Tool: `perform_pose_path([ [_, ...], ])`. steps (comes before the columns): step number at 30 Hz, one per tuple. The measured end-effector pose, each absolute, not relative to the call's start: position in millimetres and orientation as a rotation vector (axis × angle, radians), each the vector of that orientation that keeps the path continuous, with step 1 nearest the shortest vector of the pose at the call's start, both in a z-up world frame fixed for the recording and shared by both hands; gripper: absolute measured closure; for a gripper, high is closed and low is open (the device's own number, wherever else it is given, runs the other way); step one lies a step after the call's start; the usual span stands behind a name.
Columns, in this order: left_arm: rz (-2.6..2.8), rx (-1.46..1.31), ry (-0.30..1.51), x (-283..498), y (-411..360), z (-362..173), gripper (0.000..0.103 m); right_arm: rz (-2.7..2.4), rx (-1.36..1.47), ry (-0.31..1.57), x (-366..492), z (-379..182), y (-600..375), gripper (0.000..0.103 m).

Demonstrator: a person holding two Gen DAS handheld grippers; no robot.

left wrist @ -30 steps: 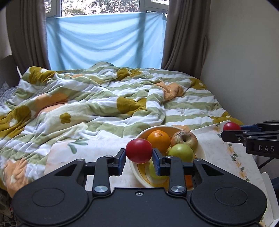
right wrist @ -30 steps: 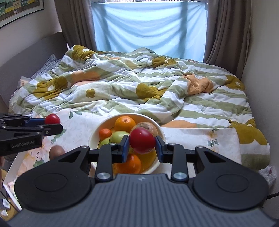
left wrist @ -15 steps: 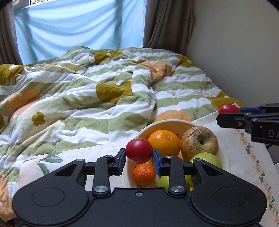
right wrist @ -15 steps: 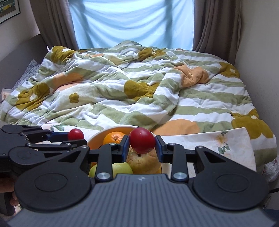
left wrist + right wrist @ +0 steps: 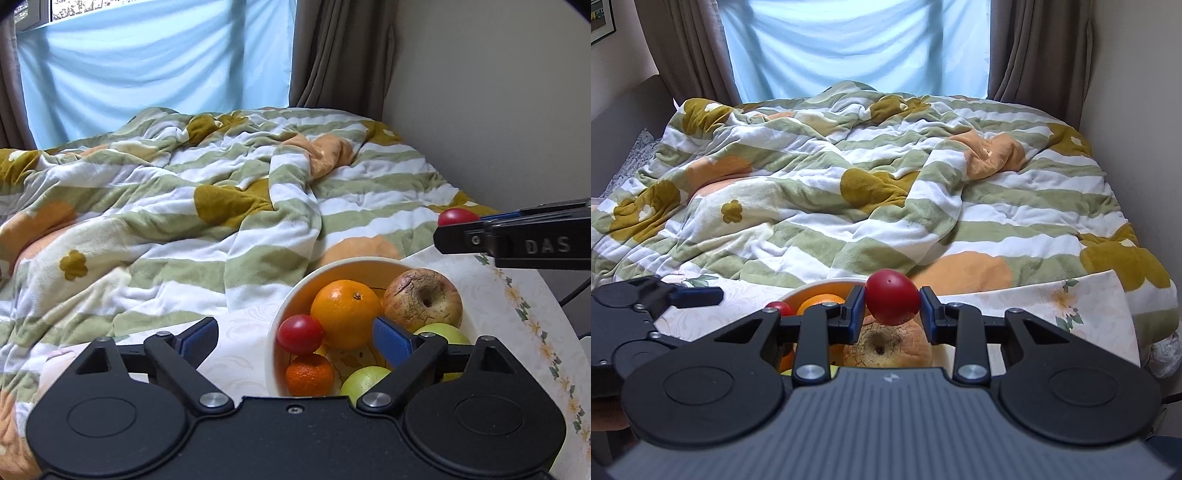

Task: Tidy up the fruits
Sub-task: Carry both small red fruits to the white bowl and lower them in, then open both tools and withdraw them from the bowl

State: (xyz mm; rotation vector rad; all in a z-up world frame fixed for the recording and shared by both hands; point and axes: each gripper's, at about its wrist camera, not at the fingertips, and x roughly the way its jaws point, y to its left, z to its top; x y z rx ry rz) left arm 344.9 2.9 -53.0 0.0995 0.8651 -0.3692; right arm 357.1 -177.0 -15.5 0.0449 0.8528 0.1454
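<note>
Red tomato [image 5: 300,333] resting in bowl [image 5: 280,314], lower centre, left gripper [image 5: 295,338] spread wide around it. Second tomato [image 5: 892,302] clamped in right gripper [image 5: 892,308], lower centre, above wrinkled apple [image 5: 886,349].

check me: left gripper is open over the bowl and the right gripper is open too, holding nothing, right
Not quite. The left gripper is open over the bowl, but the right gripper is shut on a red tomato, as the right wrist view shows.

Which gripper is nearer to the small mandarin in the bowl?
Left. The left gripper hangs open just above the mandarin; the right gripper, holding a red fruit, is over the bowl's far side.
</note>
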Motion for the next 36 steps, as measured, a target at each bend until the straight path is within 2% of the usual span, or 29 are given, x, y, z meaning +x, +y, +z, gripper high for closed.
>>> perform_pose_path([
  [10, -0.306, 0.09, 0.84, 323.9, 32.7, -32.8, 0.007, 0.192, 0.046, 0.887, 379.8, -24.7, -166.2, 0.056],
  [27, -0.229, 0.066, 0.848, 303.0, 68.8, -34.2, 0.007, 0.207, 0.037, 0.934, 404.2, -60.2, -150.4, 0.055],
  [30, -0.219, 0.073, 0.843, 299.8, 69.6, -33.3, 0.007, 0.214, 0.03, 0.907, 402.9, -59.7, -148.7, 0.033],
  [32, -0.214, 0.075, 0.84, 296.6, 69.5, -32.4, 0.007, 0.206, 0.033, 0.896, 400.9, -58.3, -148.3, 0.006],
  [33, -0.209, 0.076, 0.838, 294.4, 69.1, -31.3, 0.007, 0.195, 0.029, 0.875, 397.6, -56.2, -148.2, 0.001],
  [36, -0.198, 0.072, 0.822, 286.9, 67.8, -25.1, 0.007, 0.188, 0.002, 0.84, 389.3, -49.0, -146.9, 0.0],
])
